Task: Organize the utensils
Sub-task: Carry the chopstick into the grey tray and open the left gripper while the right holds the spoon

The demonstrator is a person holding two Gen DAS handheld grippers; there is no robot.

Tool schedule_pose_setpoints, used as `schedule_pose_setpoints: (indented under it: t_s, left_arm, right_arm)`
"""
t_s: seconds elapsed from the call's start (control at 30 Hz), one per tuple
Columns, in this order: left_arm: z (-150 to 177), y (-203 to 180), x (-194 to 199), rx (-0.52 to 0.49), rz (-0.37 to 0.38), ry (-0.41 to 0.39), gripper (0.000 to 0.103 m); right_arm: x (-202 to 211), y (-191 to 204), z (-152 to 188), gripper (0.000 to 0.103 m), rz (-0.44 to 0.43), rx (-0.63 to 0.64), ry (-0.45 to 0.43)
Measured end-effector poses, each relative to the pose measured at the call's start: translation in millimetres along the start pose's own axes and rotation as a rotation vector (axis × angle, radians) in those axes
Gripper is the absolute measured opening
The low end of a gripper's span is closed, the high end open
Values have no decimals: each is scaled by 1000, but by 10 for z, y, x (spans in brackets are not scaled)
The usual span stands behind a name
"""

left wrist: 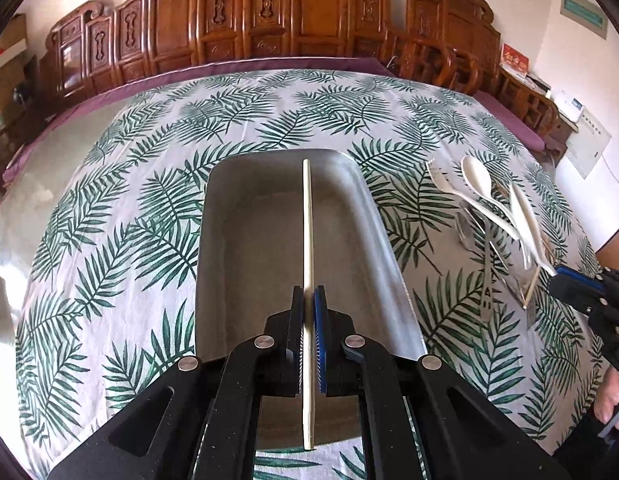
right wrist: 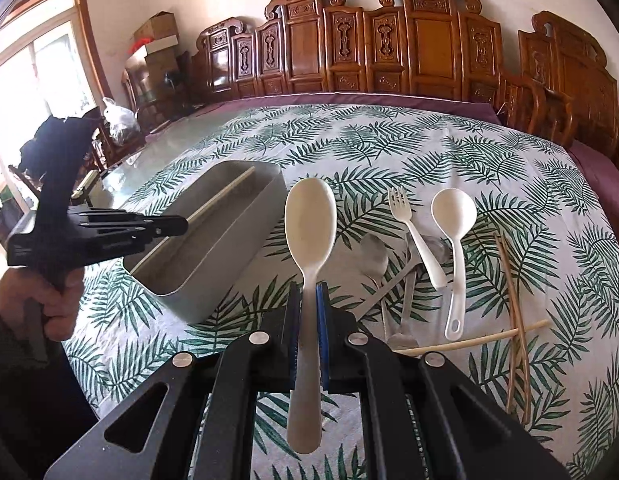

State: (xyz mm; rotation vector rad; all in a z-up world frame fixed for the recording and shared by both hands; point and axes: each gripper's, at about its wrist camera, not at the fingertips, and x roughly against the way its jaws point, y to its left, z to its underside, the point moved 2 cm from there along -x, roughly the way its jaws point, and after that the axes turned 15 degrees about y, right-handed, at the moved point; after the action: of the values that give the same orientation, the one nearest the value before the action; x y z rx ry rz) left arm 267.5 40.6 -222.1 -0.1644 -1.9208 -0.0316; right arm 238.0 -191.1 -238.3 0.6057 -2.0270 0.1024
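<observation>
My left gripper [left wrist: 309,294] is shut on a pale chopstick [left wrist: 307,232] and holds it lengthwise above the grey rectangular tray [left wrist: 365,208]. The tray [right wrist: 229,248] and that left gripper [right wrist: 177,226] also show in the right wrist view. My right gripper [right wrist: 308,294] is shut on a cream rice spoon [right wrist: 309,220], held above the cloth to the right of the tray. On the cloth lie a white fork [right wrist: 413,232], a white ladle spoon [right wrist: 455,236], metal spoons [right wrist: 375,258], a pale chopstick [right wrist: 477,338] and brown chopsticks [right wrist: 513,300].
The table wears a white cloth with green fern leaves [left wrist: 149,208]. Carved wooden chairs [left wrist: 269,12] line the far edge. A person's hand [right wrist: 49,304] holds the left gripper at the left. The right gripper [left wrist: 581,292] shows at the right edge of the left wrist view.
</observation>
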Motion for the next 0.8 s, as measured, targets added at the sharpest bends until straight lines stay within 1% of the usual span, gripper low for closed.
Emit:
schedule_pose_setpoints:
  t_s: [0.17, 0.4, 0.5, 0.63, 0.7, 0.77, 0.8]
  left_arm:
    - [-21, 47, -42, 14, 9, 7, 4]
    - [-65, 225, 81, 42, 24, -30, 5]
    - [-75, 331, 186, 56, 23, -60, 14]
    - [-88, 477, 288, 71, 4, -87, 15]
    - [-92, 534, 317, 76, -2, -95, 18]
    - [-91, 596, 356, 81, -11, -110, 29]
    - [-96, 623, 373, 85, -10, -115, 31]
  right_arm:
    - [-23, 96, -76, 10, -10, 1, 6]
    - [-47, 350, -294, 10, -21, 26, 0]
    - [-72, 483, -459, 10, -47, 29, -13]
    - [-151, 675, -664, 10, -73, 38, -24]
    - [-212, 755, -747, 10, -77, 45, -23]
    - [-294, 821, -825, 10, -81, 47, -16]
    - [-347, 845, -862, 10, -84, 43, -11]
